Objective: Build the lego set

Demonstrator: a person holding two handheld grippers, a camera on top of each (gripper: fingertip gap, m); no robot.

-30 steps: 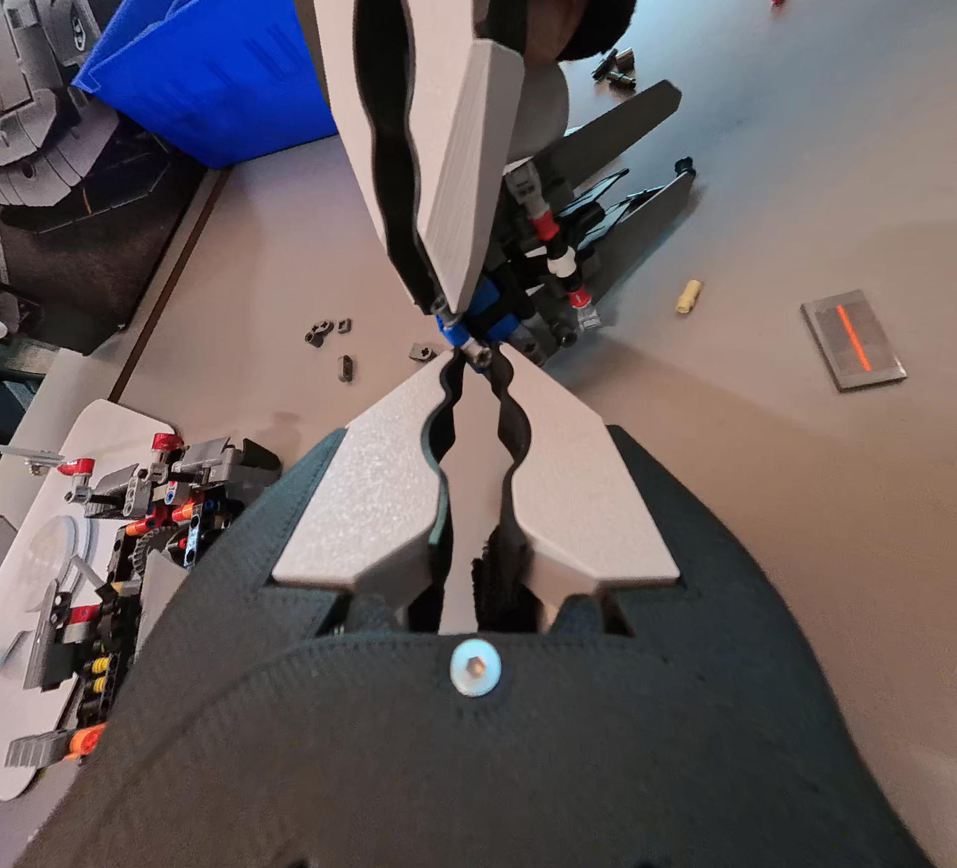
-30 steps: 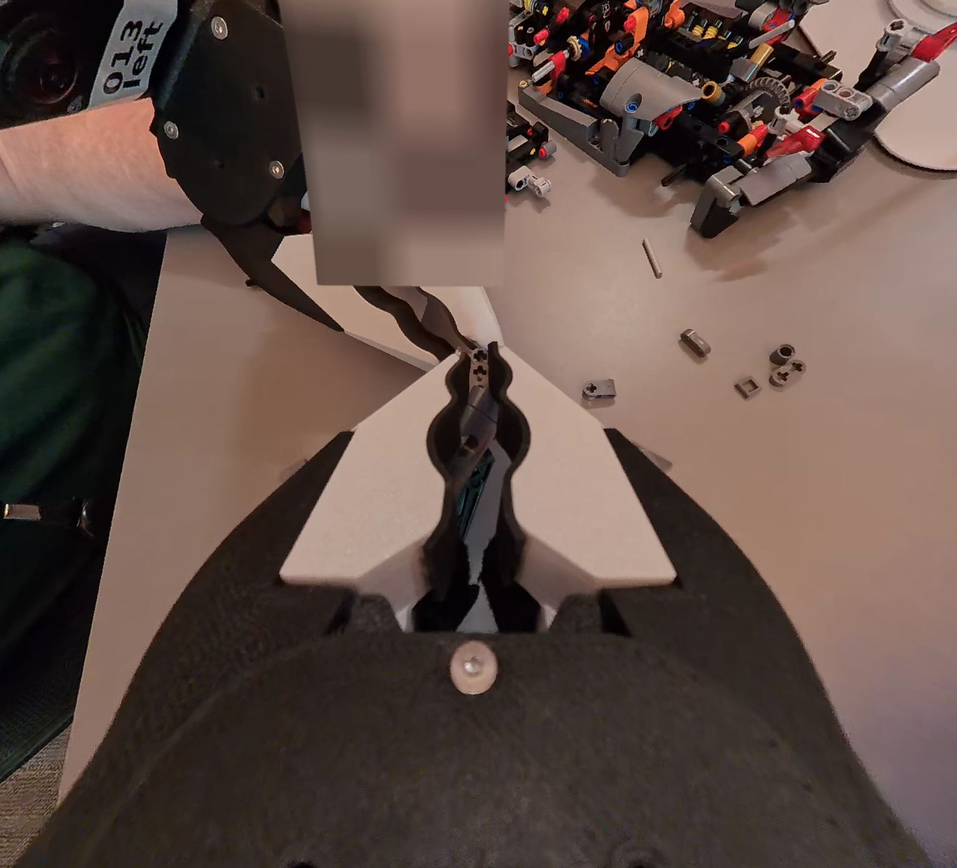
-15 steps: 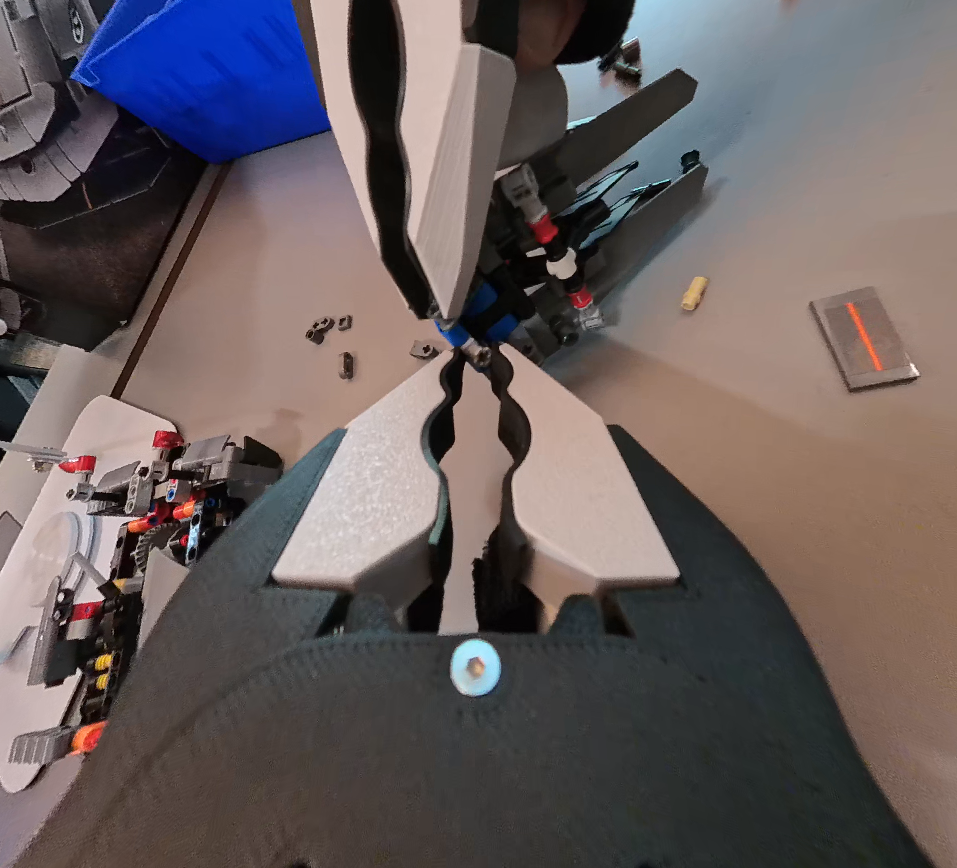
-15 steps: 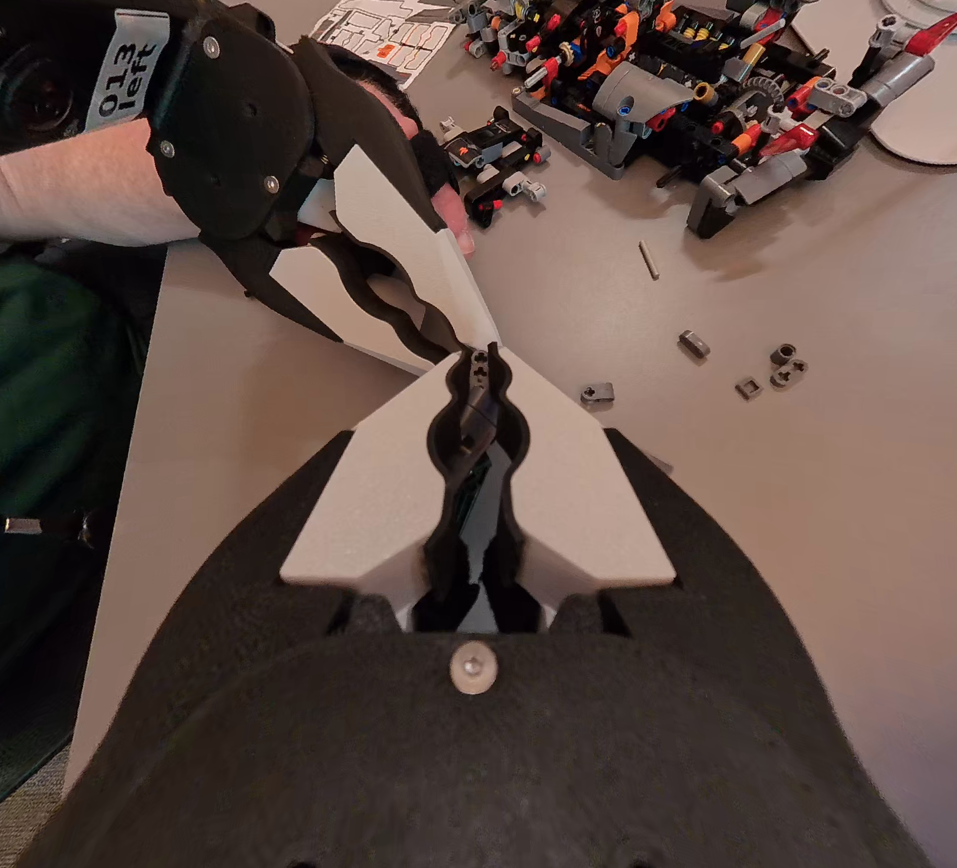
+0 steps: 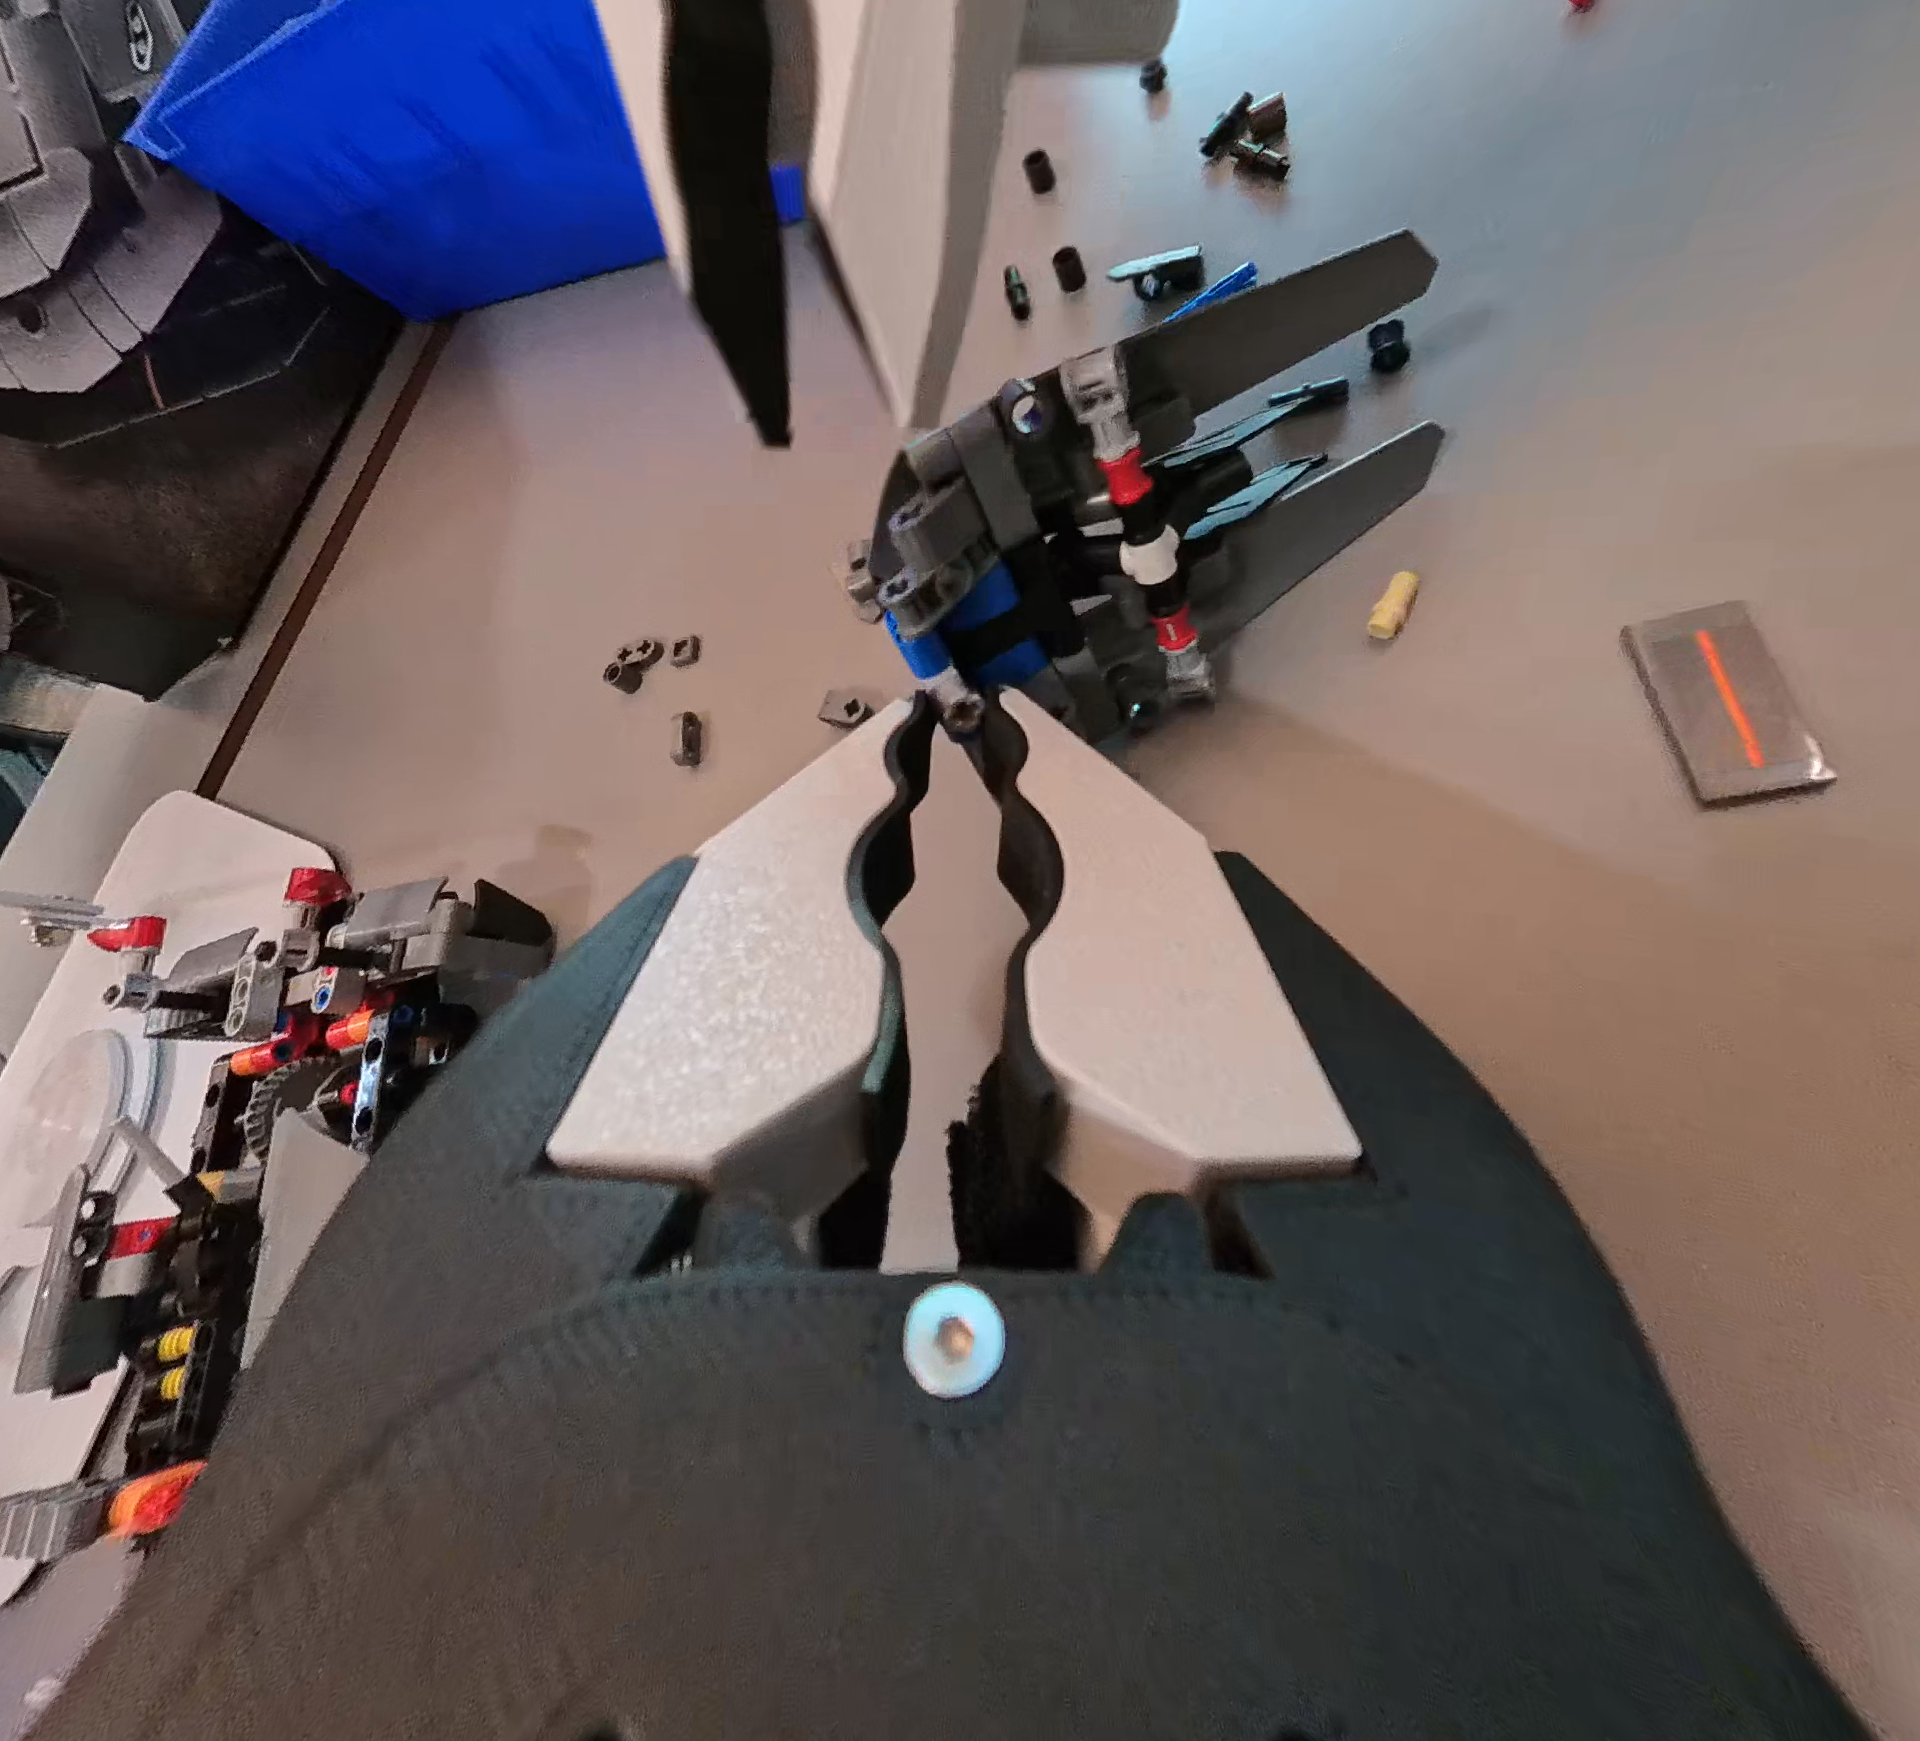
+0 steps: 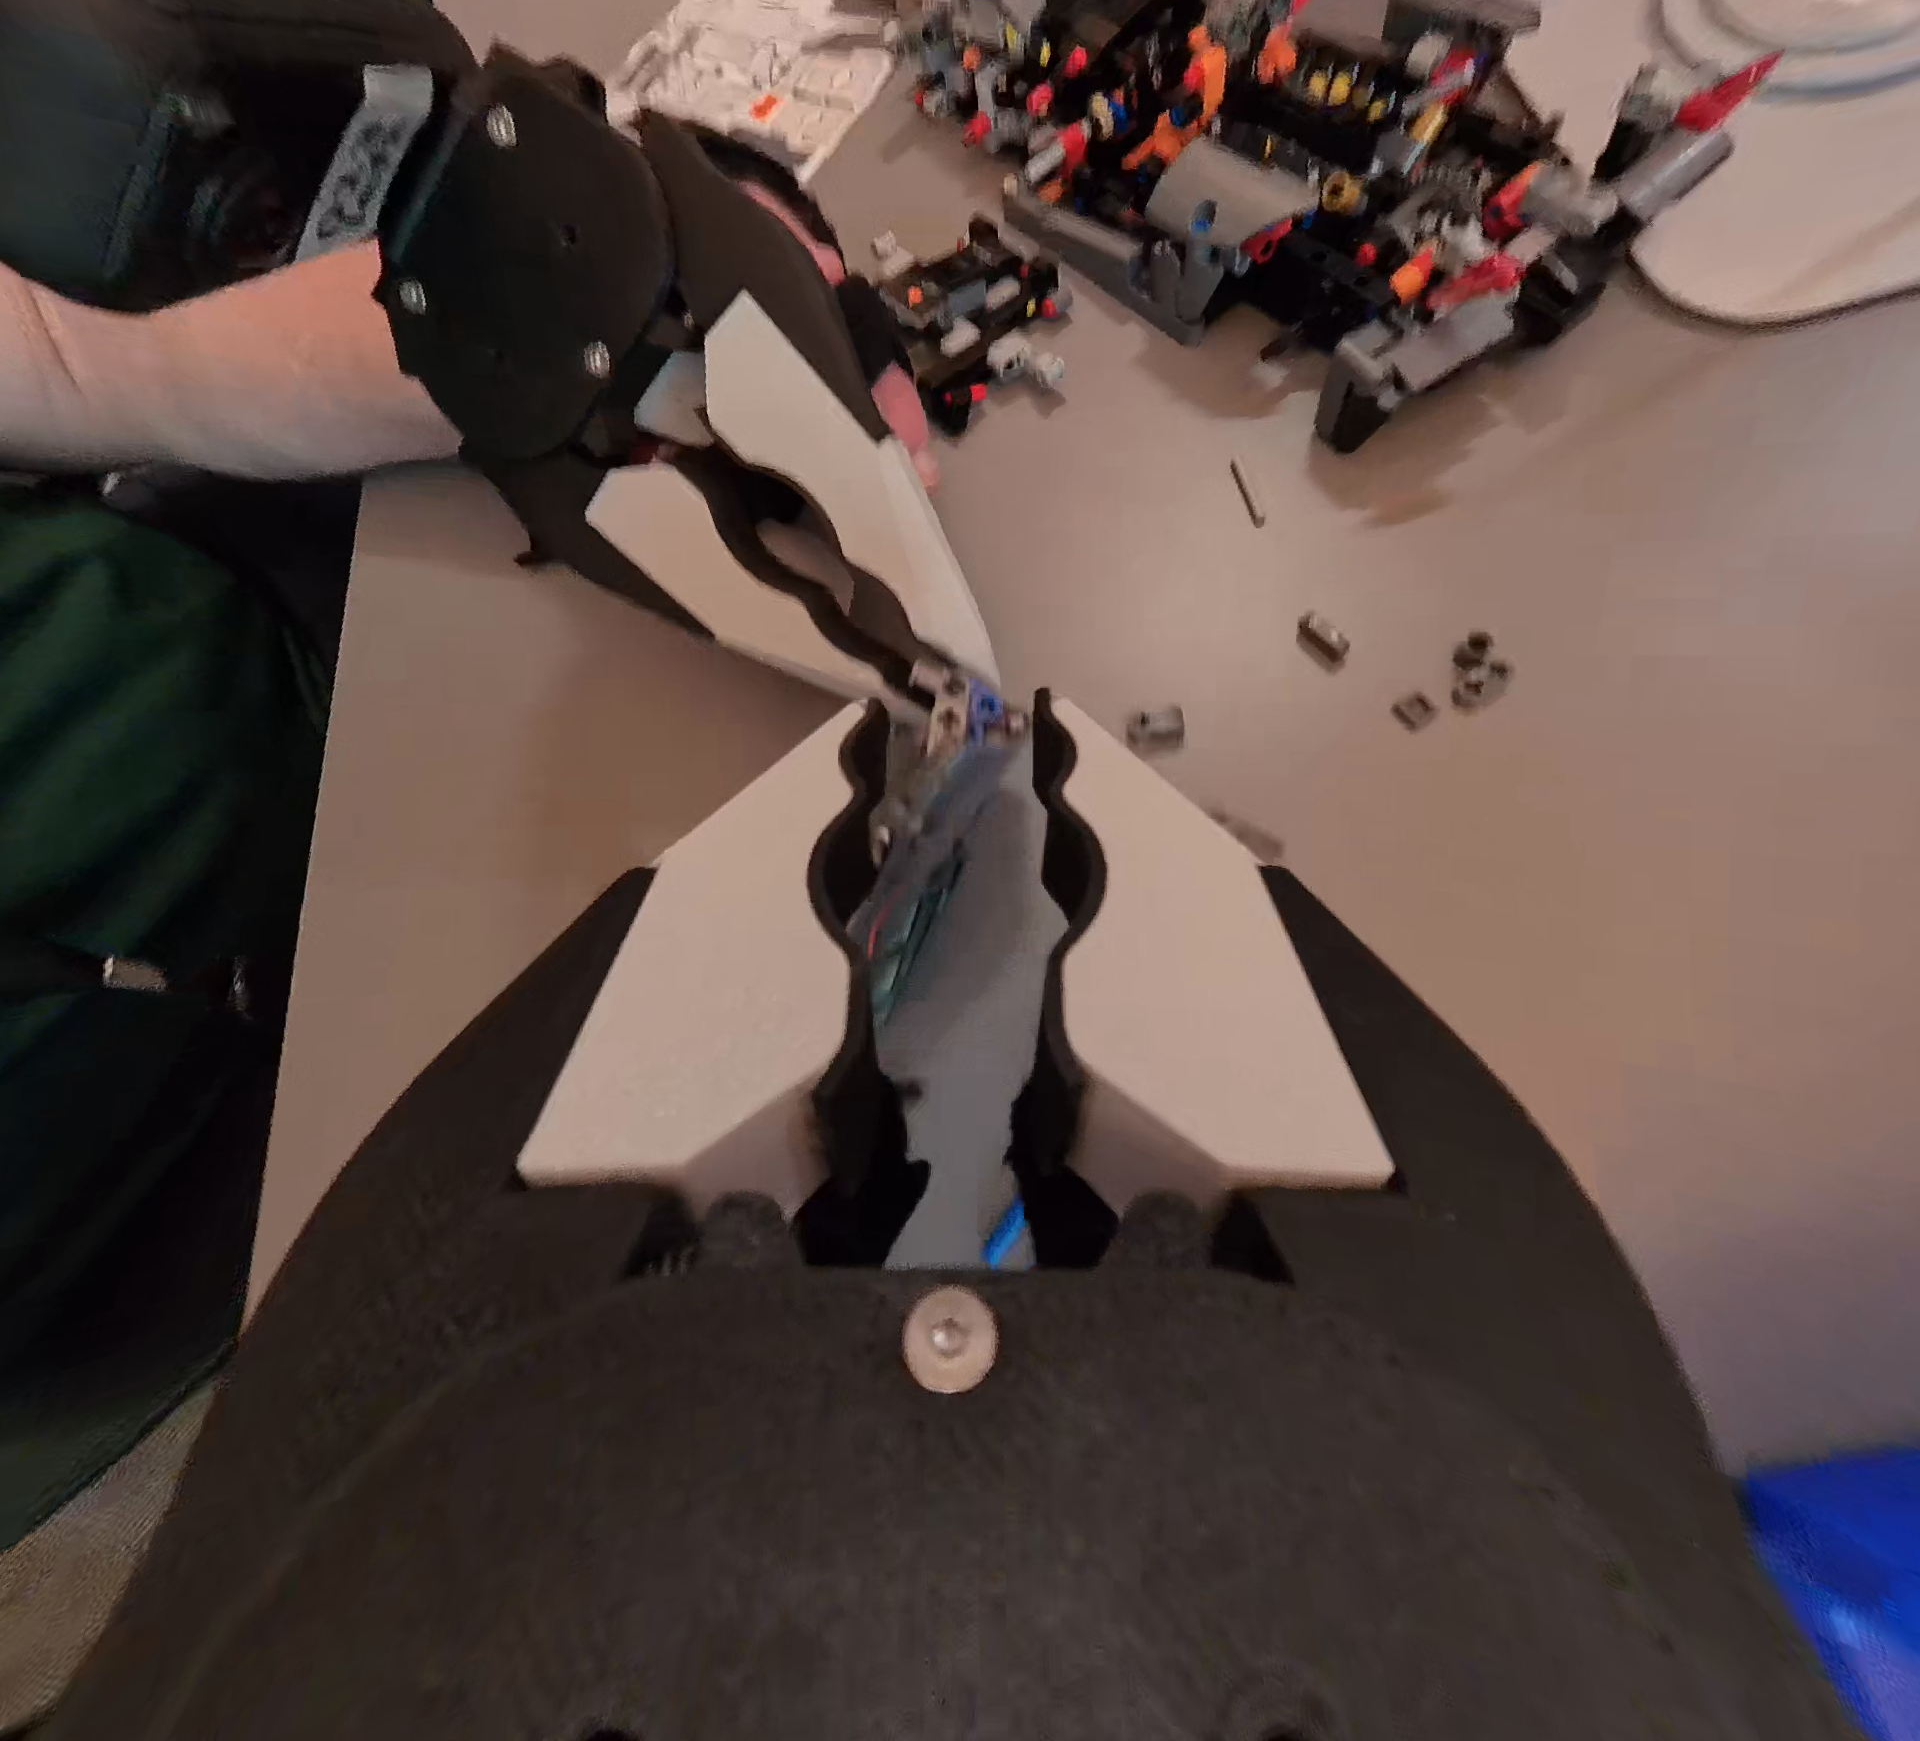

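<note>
A small black lego sub-assembly [image 5: 1081,528] with long dark wing panels, blue beams and red and white bushes stands tilted on the table. My left gripper [image 5: 958,712] is shut on the grey pin end at its near corner. It also shows in the right wrist view [image 6: 951,678], coming in from the left. My right gripper [image 6: 956,712] is open, and the sub-assembly [image 6: 935,829] shows blurred between its fingers without being clamped. In the left wrist view the right gripper [image 5: 844,424] hangs just above and behind the sub-assembly.
The large lego car build [image 6: 1299,164] sits at the back, beside a white board [image 6: 1787,237], a smaller build [image 6: 966,299] and a printed sheet [image 6: 769,50]. Loose small parts [image 6: 1455,673] lie nearby. A blue bin [image 5: 416,81], a striped grey tile [image 5: 1725,704] and a tan pin [image 5: 1392,605] lie around. The gap from one gripper's tips to the other's is roughly 5 centimeters. It is some 11 centimeters from my left tips to the striped grey tile [image 5: 1725,704].
My right gripper has opened, let go of the sub-assembly and lifted off it. My left gripper still pinches the pin end. The sub-assembly is now in full view.
</note>
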